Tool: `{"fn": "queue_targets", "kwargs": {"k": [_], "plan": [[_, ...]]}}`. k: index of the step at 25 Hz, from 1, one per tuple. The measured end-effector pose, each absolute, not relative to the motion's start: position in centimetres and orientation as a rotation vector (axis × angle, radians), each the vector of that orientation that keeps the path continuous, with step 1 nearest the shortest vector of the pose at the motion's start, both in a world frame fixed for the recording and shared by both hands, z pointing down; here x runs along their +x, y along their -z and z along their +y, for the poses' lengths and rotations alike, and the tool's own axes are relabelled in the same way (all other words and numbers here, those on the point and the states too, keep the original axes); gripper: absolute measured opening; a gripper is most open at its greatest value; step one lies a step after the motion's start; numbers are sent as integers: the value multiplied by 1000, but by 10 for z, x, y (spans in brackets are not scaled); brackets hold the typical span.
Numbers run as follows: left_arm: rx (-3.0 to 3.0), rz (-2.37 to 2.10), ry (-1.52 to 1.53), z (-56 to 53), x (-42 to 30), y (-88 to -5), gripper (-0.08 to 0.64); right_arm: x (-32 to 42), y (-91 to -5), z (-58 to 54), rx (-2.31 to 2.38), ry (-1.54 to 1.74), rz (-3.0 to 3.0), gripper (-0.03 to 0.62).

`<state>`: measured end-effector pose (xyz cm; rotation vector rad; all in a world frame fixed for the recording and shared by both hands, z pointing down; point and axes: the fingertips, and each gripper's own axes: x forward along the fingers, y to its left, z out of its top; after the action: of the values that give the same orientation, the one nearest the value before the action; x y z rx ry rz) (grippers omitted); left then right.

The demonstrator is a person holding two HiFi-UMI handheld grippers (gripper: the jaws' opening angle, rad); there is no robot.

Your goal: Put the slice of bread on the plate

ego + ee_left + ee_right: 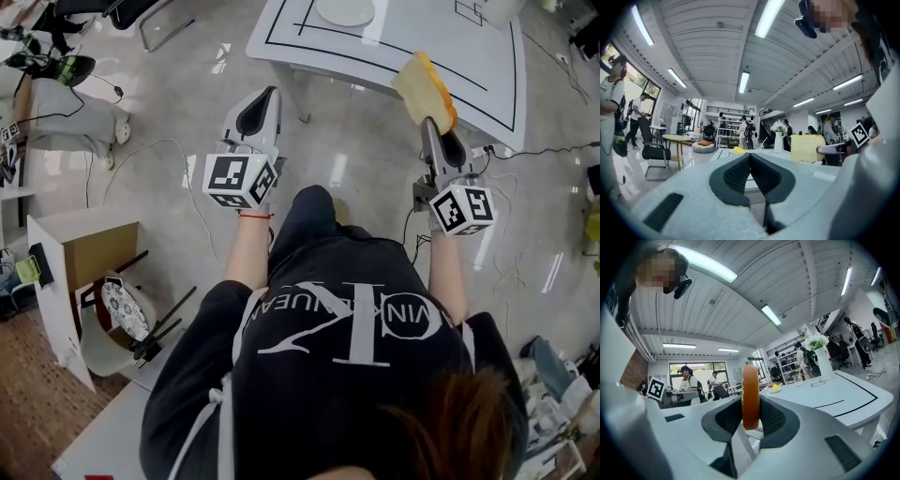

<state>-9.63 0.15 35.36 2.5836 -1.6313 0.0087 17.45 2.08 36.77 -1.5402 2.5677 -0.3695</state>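
Note:
A slice of bread with a yellow face and orange-brown crust stands on edge in my right gripper, which is shut on it just over the near edge of the white table. In the right gripper view the bread's crust shows edge-on between the two dark pads. A white plate lies at the table's far side, well beyond the bread. My left gripper hangs over the floor left of the table, shut with nothing in it; its pads meet. From the left gripper view the bread shows at right.
Black lines mark the table top. A vase of flowers and a small yellow object stand on it. Cables trail over the floor. A cardboard box and clutter sit at lower left. People stand in the background.

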Motion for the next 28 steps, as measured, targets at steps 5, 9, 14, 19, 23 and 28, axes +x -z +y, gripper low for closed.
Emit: {"fn": "queue_targets", "kwargs": {"k": [5,9,14,19,23,28], "plan": [[2577,-1612,-54,-4,-93,-364,6,175,-381,11,-1544,423,2564,92],[2574,-1615,-71,-21,-99,-366,6,169,-385,-6,-1537,443,2561,92],[2579,-1611,-38,-59,-101,-362,6,161,-381,-37,-1527,435,2577,92],[2606,-1558,-50,-97,-93,-364,6,160,-380,-73,-1547,443,2575,94],[2599,-1544,-48,-130,-95,-367,6,155,-383,-102,-1550,461,2582,93],[2610,-1510,-48,-170,-94,-368,6,149,-383,-135,-1558,473,2582,92]]}}
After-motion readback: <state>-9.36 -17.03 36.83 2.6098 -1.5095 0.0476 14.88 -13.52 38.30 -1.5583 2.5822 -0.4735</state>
